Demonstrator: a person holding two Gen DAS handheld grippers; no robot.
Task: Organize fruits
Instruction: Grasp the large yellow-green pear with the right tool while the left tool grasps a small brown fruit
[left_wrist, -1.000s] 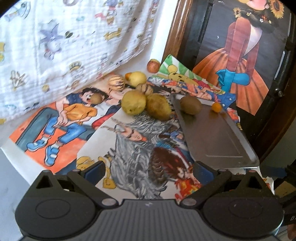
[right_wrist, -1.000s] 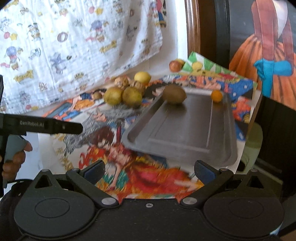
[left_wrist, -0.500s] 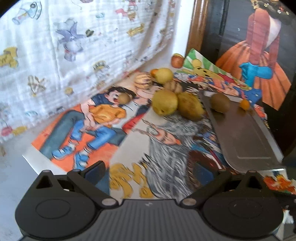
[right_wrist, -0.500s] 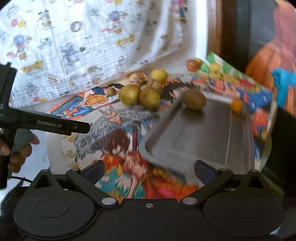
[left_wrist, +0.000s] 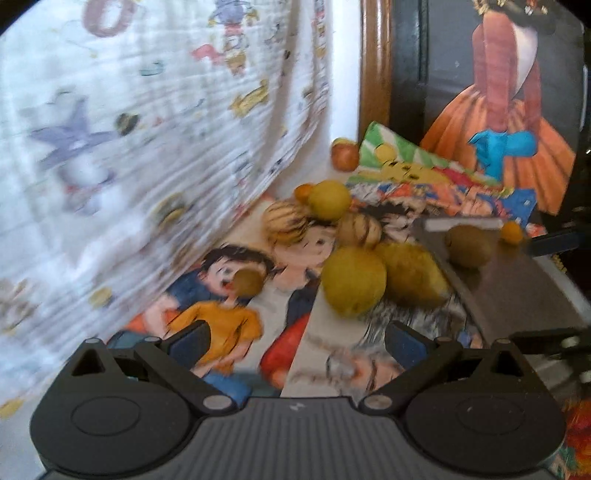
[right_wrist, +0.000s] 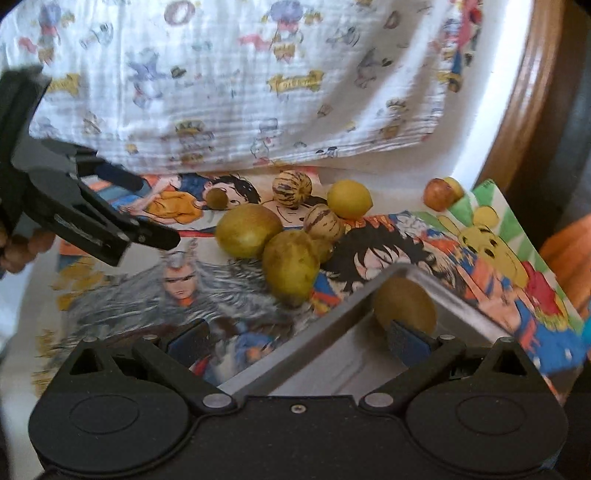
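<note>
writing cannot be read on anything here. left hand-held gripper (left_wrist: 295, 341) hangs spread wide, empty, above the poster-covered surface (left_wrist: 325, 339) – a small brown fruit (left_wrist: 248, 282) and two yellow-green fruits (left_wrist: 354, 278) lie ahead. right hand-held gripper (right_wrist: 297, 338) is released too, over the metal tray (right_wrist: 332, 325) corner; a brown fruit (right_wrist: 404, 304) sits inside by its right finger

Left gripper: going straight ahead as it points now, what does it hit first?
Probably the big yellow-green fruit, which sits just ahead of the open left gripper, slightly right of centre. Depth is unclear; it might pass over it.
</note>
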